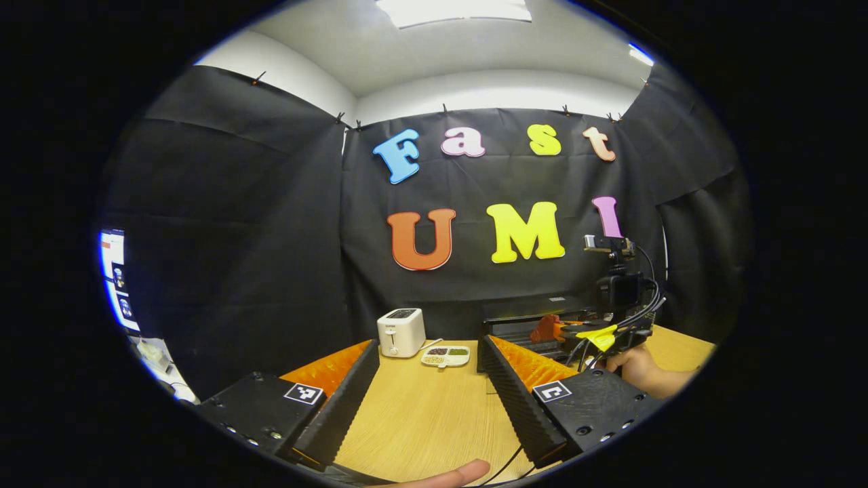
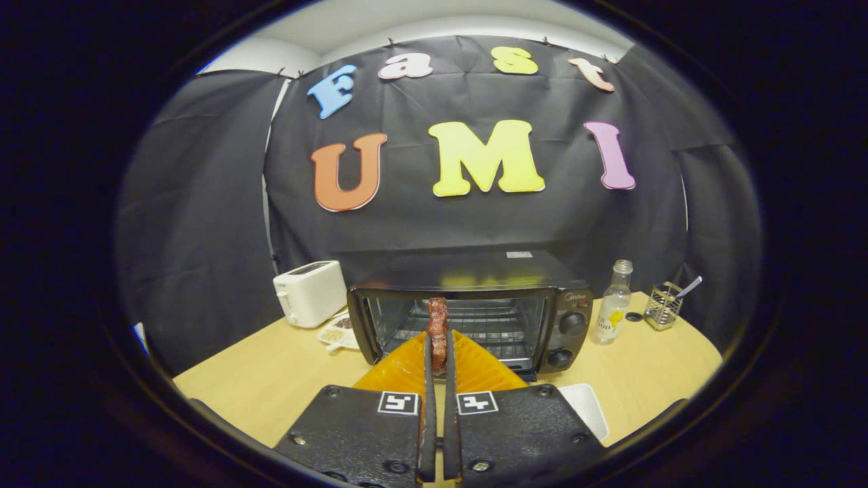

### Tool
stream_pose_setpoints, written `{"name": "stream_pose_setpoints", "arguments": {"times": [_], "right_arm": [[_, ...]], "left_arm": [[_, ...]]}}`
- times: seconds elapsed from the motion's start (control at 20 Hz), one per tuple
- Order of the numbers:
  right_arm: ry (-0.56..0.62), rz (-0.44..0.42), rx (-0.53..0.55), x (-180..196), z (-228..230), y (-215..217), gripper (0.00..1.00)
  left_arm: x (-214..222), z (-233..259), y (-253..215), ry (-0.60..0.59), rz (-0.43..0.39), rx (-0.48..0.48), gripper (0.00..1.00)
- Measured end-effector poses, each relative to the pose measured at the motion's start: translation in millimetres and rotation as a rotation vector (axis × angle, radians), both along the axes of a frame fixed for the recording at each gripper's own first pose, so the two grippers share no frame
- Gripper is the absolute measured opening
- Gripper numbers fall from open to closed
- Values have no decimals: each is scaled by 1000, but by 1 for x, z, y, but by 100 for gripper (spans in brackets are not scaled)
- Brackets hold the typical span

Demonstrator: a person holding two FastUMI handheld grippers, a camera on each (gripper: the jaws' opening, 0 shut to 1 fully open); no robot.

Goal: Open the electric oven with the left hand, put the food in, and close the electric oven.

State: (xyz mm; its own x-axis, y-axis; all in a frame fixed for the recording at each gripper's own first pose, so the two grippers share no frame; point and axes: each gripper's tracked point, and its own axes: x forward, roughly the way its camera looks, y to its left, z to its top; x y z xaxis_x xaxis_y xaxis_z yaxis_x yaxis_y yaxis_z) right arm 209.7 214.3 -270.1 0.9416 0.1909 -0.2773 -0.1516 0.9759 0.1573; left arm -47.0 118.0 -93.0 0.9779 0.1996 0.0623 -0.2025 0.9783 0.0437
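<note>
Right tongs (image 2: 438, 352) pinching food (image 2: 437, 332) before open electric oven (image 2: 475, 312), left tongs (image 1: 427, 379) spread.

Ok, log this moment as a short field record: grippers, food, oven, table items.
left gripper: open, over the table
right gripper: shut on food strip
food strip: reddish-brown, upright, in front of oven opening
electric oven: door open, rack visible
toaster: white, left of oven
glass bottle: right of oven

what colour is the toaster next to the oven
White; the toaster shows best in the right gripper view, left of the black oven.
</note>
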Motion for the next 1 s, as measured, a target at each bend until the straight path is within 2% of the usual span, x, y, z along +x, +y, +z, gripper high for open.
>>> {"name": "stream_pose_setpoints", "arguments": {"times": [0.15, 0.2, 0.25, 0.35, 0.5, 0.6, 0.8, 0.9, 1.0], "right_arm": [[12, -61, 120, 22, -17, 3, 7], [11, -76, 159, 32, -21, 3, 5], [13, -96, 207, 41, -25, 3, 7], [27, -125, 357, 61, -31, 6, 7], [154, -172, 590, 81, -62, 13, 7], [188, -200, 713, 98, -75, 11, 8], [221, -225, 793, 123, -97, 5, 8], [232, -227, 794, 131, -104, 2, 7], [233, -226, 758, 123, -102, 7, 8]], "left_arm": [[8, -2, 14, 5, 38, -26, 96], [11, -2, 16, 2, 41, -32, 96], [12, -3, 16, 5, 38, -37, 96], [17, -7, 19, 8, 33, -48, 96], [22, -13, 23, 20, 24, -47, 96], [23, -18, 32, 28, 37, -50, 96], [25, -26, 50, 33, 52, -86, 96], [22, -29, 60, 27, 65, -108, 96], [25, -33, 61, 28, 62, -119, 96]]}}
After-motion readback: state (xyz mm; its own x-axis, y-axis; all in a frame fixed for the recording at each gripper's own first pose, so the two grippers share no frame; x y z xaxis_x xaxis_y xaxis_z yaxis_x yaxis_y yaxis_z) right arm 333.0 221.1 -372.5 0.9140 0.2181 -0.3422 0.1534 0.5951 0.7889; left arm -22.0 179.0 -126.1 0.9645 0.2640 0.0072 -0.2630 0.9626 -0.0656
